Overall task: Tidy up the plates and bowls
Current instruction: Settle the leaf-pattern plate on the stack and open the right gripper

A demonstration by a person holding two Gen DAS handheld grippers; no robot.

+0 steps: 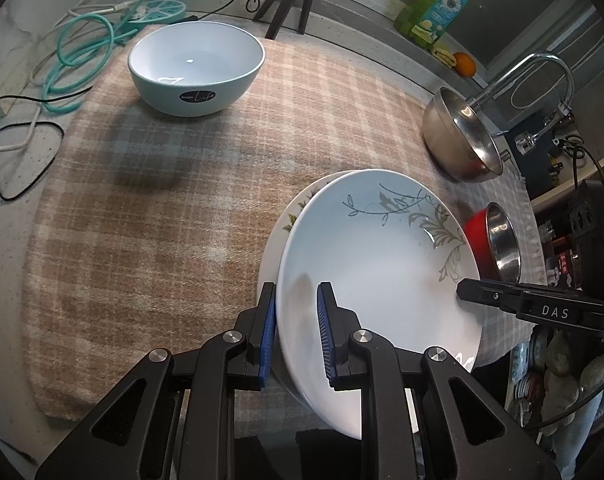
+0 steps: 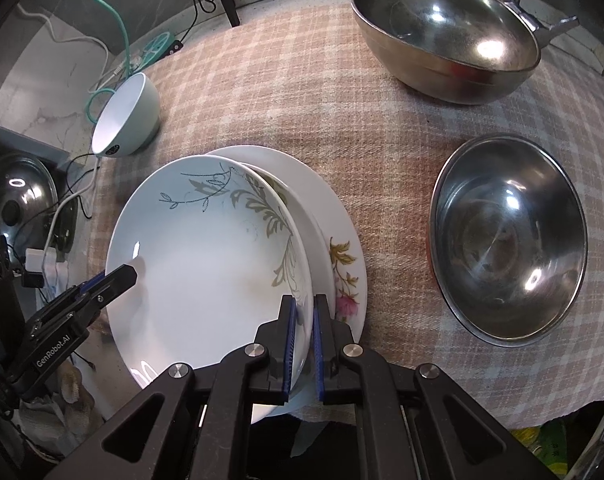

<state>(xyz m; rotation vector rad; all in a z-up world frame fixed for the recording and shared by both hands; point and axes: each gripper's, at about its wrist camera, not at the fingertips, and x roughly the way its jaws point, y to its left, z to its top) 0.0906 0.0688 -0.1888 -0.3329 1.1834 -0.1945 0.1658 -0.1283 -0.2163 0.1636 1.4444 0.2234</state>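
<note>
A white plate with a grey leaf pattern [image 1: 374, 264] [image 2: 206, 264] is tilted up over a flowered plate [image 2: 344, 276] [image 1: 298, 208] on the plaid cloth. My left gripper [image 1: 296, 336] straddles the leaf plate's near rim, its pads a little apart from it. My right gripper [image 2: 302, 348] is shut on the opposite rim. Each gripper shows in the other's view, the right one [image 1: 468, 292] at the right and the left one [image 2: 120, 276] at the left. A pale blue bowl [image 1: 196, 68] [image 2: 128, 120] stands at the cloth's far corner.
A large steel bowl [image 2: 446, 36] [image 1: 462, 136] and a smaller steel bowl with a red outside [image 2: 510, 240] [image 1: 498, 240] sit on the cloth [image 1: 162, 208]. A faucet [image 1: 542, 76], a soap bottle [image 1: 438, 4], an orange, cables and a tripod ring the cloth.
</note>
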